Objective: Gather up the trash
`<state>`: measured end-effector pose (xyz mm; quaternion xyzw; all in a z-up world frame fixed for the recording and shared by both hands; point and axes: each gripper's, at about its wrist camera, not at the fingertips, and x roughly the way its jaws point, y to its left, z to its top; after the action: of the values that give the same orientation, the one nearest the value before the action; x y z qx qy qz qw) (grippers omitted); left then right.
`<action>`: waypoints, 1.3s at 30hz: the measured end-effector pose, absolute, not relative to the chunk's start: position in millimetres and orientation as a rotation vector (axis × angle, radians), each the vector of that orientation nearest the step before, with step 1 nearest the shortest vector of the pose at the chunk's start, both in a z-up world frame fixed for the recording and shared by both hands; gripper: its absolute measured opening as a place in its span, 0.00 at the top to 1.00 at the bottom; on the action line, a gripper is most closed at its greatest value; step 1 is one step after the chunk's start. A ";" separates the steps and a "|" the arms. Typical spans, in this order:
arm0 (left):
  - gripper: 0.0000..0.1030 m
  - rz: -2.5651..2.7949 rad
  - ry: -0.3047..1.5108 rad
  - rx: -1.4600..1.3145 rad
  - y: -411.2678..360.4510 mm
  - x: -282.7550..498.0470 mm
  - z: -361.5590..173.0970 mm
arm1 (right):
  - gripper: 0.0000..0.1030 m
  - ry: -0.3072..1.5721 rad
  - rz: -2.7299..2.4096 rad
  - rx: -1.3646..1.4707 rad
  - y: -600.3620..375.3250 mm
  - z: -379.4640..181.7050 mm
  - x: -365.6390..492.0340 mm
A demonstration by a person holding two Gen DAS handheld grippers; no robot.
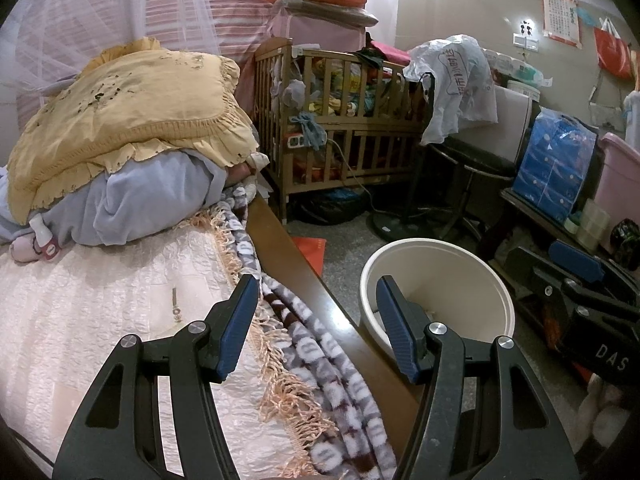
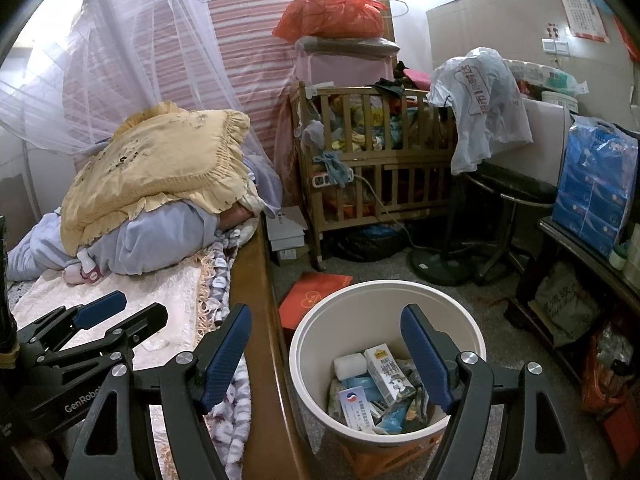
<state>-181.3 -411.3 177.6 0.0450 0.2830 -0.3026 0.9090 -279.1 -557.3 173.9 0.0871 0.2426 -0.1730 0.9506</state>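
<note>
Here, by the side of the bed [image 2: 256, 280], a round white bin [image 2: 472, 344] stands on the floor. Inside it lies a heap of trash [image 2: 376, 396]: a small milk carton [image 2: 388, 376], a white block, a blue-and-white card and some wrappers. The bin sits just beside the brown wooden bed edge.

The right gripper [image 2: 326, 354] hangs over the bin's left rim. Its two blue fingers [image 2: 426, 356] are spread wide and hold nothing. One finger is over the bed edge and the other is over the bin.

The left gripper [image 1: 316, 324] is over the bed edge, close to the bin [image 1: 500, 292]. Its fingers [image 1: 238, 324] are spread wide too, with nothing between them. Under it lies a fuzzy blanket [image 1: 340, 392] with a fringe.

On the bed sits a yellow pillow [image 1: 132, 120] on top of a pale blue quilt [image 1: 160, 200]. A wooden crib [image 2: 380, 168] full of clothes stands behind the bin, well apart from it. A red flat box [image 2: 316, 292] lies on the floor, touching the back of the bin.
</note>
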 end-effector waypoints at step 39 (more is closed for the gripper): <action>0.42 -0.629 0.593 0.094 -411.3 -181.5 174.7 | 0.25 0.502 -0.353 0.184 -565.4 167.2 -280.5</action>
<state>-181.5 -411.3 174.7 0.0457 0.2872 -0.3046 0.9070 -280.5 -565.4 167.2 0.0903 0.2467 -0.1736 0.9491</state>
